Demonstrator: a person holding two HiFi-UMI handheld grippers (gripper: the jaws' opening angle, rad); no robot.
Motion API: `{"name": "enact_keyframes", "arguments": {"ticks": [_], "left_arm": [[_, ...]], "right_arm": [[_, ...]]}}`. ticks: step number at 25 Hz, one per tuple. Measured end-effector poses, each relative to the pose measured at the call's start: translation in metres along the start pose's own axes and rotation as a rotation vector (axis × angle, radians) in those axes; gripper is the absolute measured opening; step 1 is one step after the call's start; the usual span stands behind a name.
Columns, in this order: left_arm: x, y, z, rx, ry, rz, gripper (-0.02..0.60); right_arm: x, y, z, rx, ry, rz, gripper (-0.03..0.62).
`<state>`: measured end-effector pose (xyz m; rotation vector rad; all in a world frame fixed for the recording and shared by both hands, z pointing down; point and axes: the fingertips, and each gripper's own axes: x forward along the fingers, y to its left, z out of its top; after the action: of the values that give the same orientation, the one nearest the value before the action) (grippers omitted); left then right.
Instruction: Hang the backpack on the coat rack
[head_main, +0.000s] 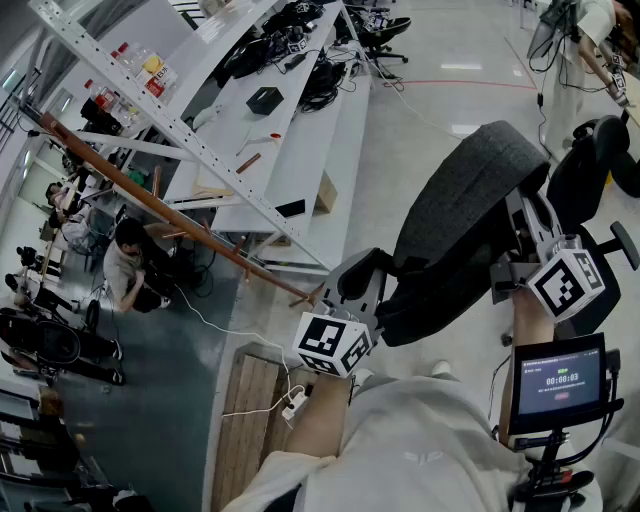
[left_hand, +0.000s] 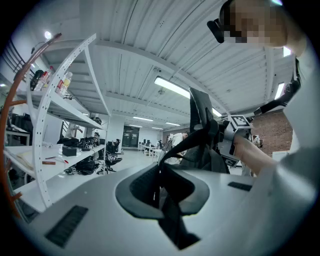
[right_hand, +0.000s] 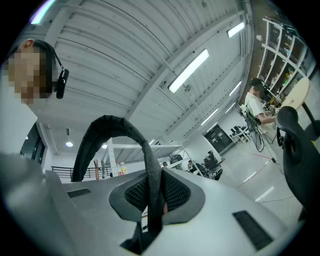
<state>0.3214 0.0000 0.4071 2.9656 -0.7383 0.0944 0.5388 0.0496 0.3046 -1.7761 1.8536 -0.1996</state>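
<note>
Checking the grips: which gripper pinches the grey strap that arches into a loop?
The right gripper, shut on the looping grey strap; the left gripper is shut on a flat dark strap running toward the backpack.

Backpack (head_main: 470, 200) was dark grey with black straps, left gripper (left_hand: 161, 180) and right gripper (right_hand: 152, 192) on the backpack were light grey with black-and-white square-marked cubes, coat rack (head_main: 150, 195) left of the backpack was red-brown, floor (head_main: 430, 100) was pale grey

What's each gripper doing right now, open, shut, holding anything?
Left gripper: shut on the black backpack strap.
Right gripper: shut on the grey backpack strap.
</note>
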Motion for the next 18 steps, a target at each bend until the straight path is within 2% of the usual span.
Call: {"name": "enact_keyframes", "arguments": {"ticks": [6,12,18], "left_arm": [[-0.026,0.025,0.004,-0.011,-0.017,0.008,0.029],[-0.061,0.086,0.016,-0.024,-0.062,0.036,0.029],[-0.115,0.155,0.025,-0.021,-0.097,0.085,0.029]], "right_arm": [[0.013,0.034,-0.011,-0.020,0.007,0.031,0.046],[0.053,0.087,-0.035,-0.051,0.013,0.038,0.046],[0.101,0.157,-0.079,-0.054,0.033,0.107,0.046]]}}
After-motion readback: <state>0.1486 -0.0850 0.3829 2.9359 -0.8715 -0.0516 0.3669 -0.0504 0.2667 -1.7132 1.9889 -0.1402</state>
